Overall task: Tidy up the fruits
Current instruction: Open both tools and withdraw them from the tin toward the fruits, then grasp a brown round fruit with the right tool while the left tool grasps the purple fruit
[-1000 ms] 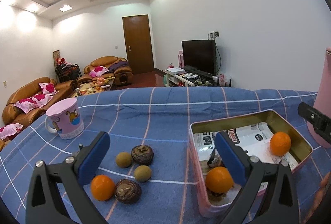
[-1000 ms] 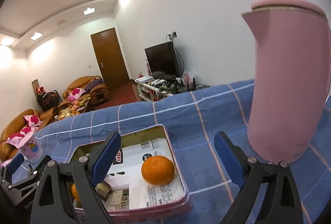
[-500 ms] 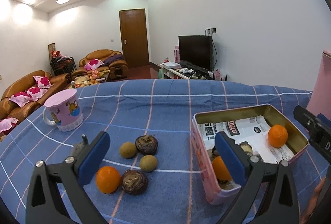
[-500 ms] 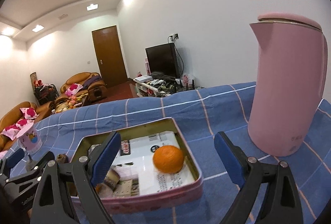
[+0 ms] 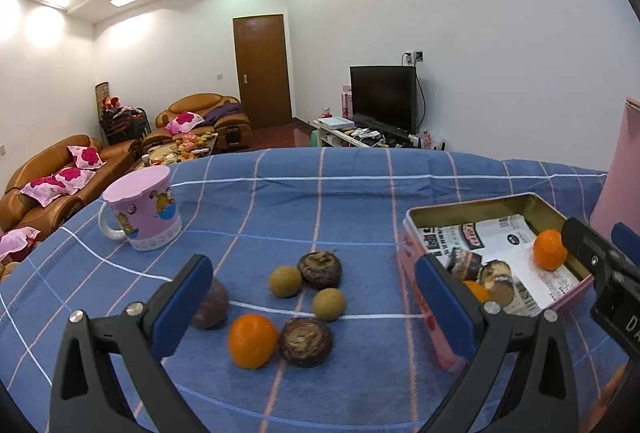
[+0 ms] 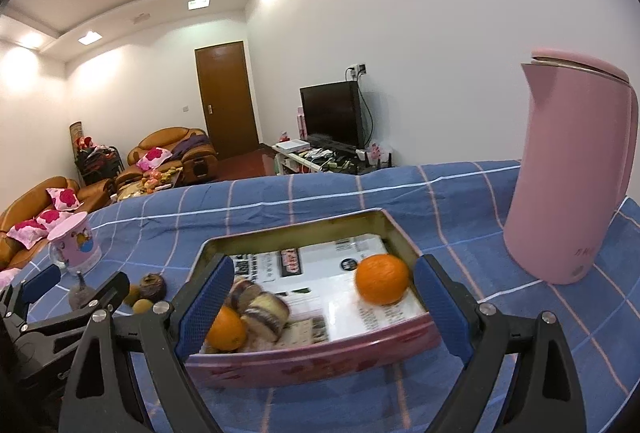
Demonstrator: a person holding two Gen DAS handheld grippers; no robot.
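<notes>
Where the blue checked cloth (image 5: 360,201) covers the tabletop, a wide bare stretch lies between the pink cup (image 5: 140,213) on the left and the pink tin (image 6: 320,357) on the right. Behind the tin there is more bare cloth up to the far edge. A tall pink jug (image 6: 572,173) stands near the right side, just beside the tin.

Inside the tin is printed paper with two oranges, one near the right wall (image 6: 382,279) and one in the near left corner (image 6: 226,329), and two brown striped fruits (image 6: 264,309).

Loose fruit sits on the cloth left of the tin: one orange (image 5: 252,341), two dark wrinkled fruits (image 5: 306,341), two small green-brown ones (image 5: 285,281) and a dark purple one (image 5: 210,303).

Left tongs (image 5: 308,309) hang over the loose fruit, wide apart, holding nothing. Right tongs (image 6: 320,307) hang over the near side of the tin, also wide apart and empty.
</notes>
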